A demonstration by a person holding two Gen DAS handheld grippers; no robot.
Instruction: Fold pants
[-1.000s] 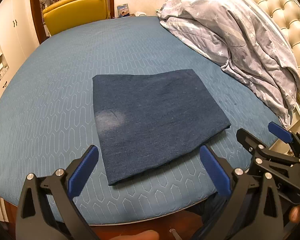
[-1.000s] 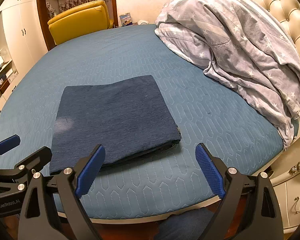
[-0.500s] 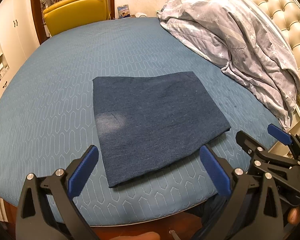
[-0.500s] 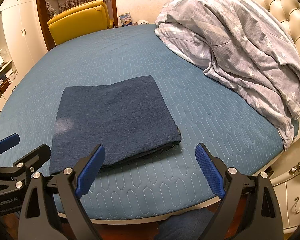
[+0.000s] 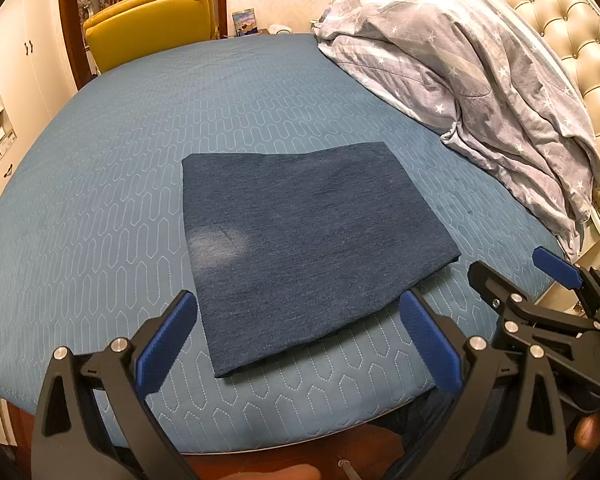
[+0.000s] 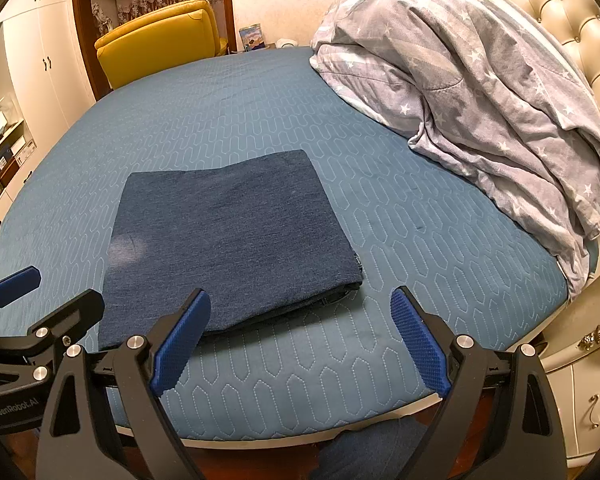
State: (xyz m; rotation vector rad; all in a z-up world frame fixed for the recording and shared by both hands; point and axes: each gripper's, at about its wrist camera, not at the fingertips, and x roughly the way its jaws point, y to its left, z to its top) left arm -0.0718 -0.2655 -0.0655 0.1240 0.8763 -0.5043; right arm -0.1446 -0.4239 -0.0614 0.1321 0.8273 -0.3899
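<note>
The dark blue pants [image 5: 304, 240] lie folded into a flat, roughly square packet on the blue quilted bed [image 5: 100, 184]; the right wrist view shows the same pants [image 6: 228, 240] with stacked layers at their near right corner. My left gripper [image 5: 300, 340] is open and empty, held above the bed's near edge just short of the pants. My right gripper [image 6: 300, 336] is open and empty too, beside the left one, near the pants' front right corner. Each gripper shows in the other's view, at the right gripper [image 5: 540, 280] and the left gripper [image 6: 32, 300].
A crumpled grey star-print duvet [image 5: 480, 80] is piled against the tufted cream headboard [image 5: 560, 20] on the right. A yellow armchair [image 5: 148, 20] stands beyond the bed's far edge. White cupboards [image 6: 32, 60] line the left wall. A nightstand [image 6: 580, 380] sits at lower right.
Both grippers have drawn slightly back and up from the pants, staying open. The pants have not moved.
</note>
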